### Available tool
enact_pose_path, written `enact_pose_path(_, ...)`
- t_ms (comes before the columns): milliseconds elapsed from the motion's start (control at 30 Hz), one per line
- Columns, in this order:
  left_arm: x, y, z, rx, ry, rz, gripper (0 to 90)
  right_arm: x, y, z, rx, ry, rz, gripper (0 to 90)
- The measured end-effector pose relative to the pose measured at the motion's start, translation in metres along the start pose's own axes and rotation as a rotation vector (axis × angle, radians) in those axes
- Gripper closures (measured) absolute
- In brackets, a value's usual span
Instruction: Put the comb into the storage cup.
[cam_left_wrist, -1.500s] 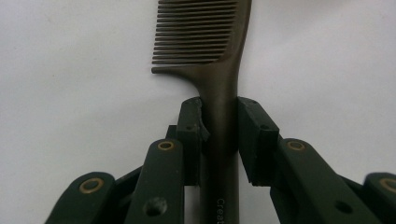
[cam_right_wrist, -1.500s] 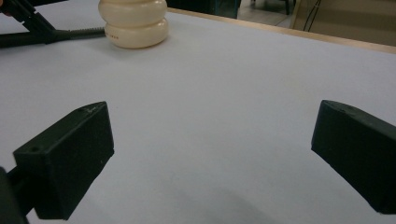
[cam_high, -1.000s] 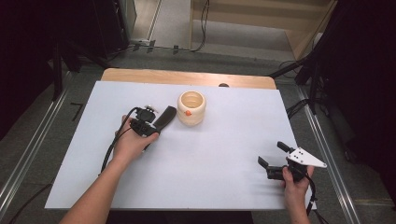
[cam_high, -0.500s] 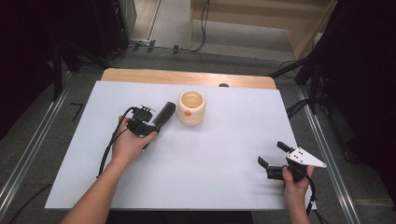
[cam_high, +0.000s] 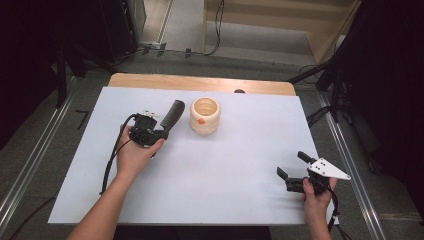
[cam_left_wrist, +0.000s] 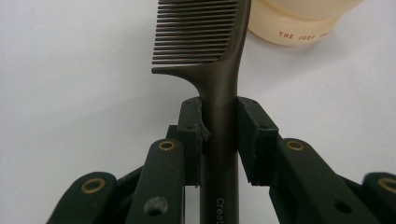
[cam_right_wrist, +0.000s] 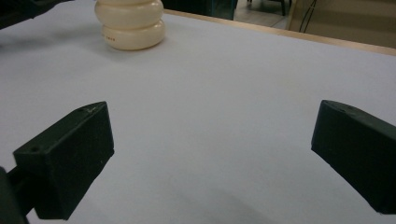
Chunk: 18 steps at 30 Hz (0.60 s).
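I had the left gripper (cam_high: 156, 131) clamped on the comb (cam_left_wrist: 223, 84), its jaws closed tight against either side of the dark handle, just below where the teeth begin. In the left gripper view the comb's long axis ran straight out from between the jaws, teeth end leading, and that end pointed at the cream holder (cam_high: 205, 116), a ribbed, open-topped pot standing upright on the white tabletop (cam_high: 240, 165). That was the relation I judged the coming move to turn on: the holder lay directly ahead of the comb tip and slightly to one side, near it, though from the high view I could not tell whether the two touched. In that view the comb (cam_high: 172, 114) slanted up and away from my left hand, tilted rather than flat, with the holder's mouth just beside its far end. To drop it in, I reckoned I would need to lift and stand the comb more upright over the opening. My right gripper (cam_high: 295, 172) sat well apart near the right edge of the tabletop, its jaws spread wide with nothing between them, and the holder (cam_right_wrist: 130, 23) looked distant from there, so the left hand was plainly the nearer one. I counted one comb, one holder, two grippers.
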<state>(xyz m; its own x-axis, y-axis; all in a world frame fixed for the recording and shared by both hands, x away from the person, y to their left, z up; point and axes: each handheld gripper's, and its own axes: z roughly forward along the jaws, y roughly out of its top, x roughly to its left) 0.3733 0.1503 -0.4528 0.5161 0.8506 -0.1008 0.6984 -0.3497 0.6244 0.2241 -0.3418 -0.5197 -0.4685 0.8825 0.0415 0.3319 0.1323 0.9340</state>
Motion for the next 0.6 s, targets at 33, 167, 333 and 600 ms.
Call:
enact_pose_path(33, 0.001, -0.001, -0.001, -0.012, -0.001, -0.003, 72.3, 0.0, 0.0, 0.0, 0.003, -0.002, 0.001, 0.0)
enact_pose_path(167, 0.002, -0.005, -0.004, -0.05, -0.01, -0.022, 72.3, 0.002, 0.002, -0.001, 0.007, -0.009, -0.006, 0.0)
enact_pose_path(333, 0.002, -0.011, -0.01, -0.098, -0.019, -0.03, 72.4, 0.004, 0.006, 0.001, -0.014, 0.026, 0.035, 0.0)
enact_pose_path(600, 0.001, -0.022, -0.017, -0.169, -0.047, -0.036, 72.3, 0.02, 0.024, 0.009, -0.041, 0.072, 0.034, 0.0)
